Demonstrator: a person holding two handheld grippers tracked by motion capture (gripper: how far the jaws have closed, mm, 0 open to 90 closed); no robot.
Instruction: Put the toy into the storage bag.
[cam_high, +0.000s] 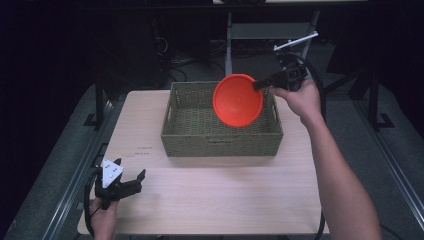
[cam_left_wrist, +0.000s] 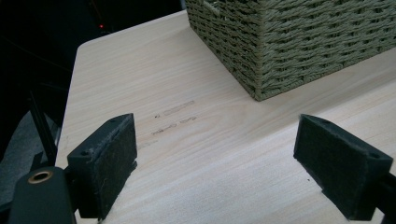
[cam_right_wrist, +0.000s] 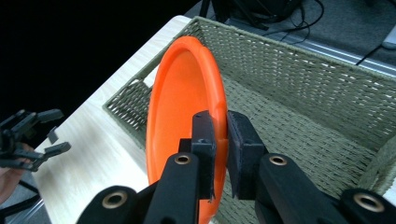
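Note:
An orange plate (cam_high: 237, 100) hangs on edge above the woven green basket (cam_high: 193, 140), tilted with its underside toward me. My right gripper (cam_high: 259, 84) is shut on the plate's right rim, held by a hand over the basket's far right corner. In the right gripper view the two pads pinch the rim of the orange plate (cam_right_wrist: 182, 102), with the basket (cam_right_wrist: 303, 88) below and behind it. My left gripper (cam_high: 142, 179) rests low at the table's front left corner, open with nothing between its fingers (cam_left_wrist: 109, 161).
The wooden table (cam_high: 215, 195) has wide bare room in front of the basket. Faint pencil marks (cam_left_wrist: 175, 119) lie on it near the basket's front left corner (cam_left_wrist: 259, 88). Dark floor, cables and a metal frame lie beyond the table.

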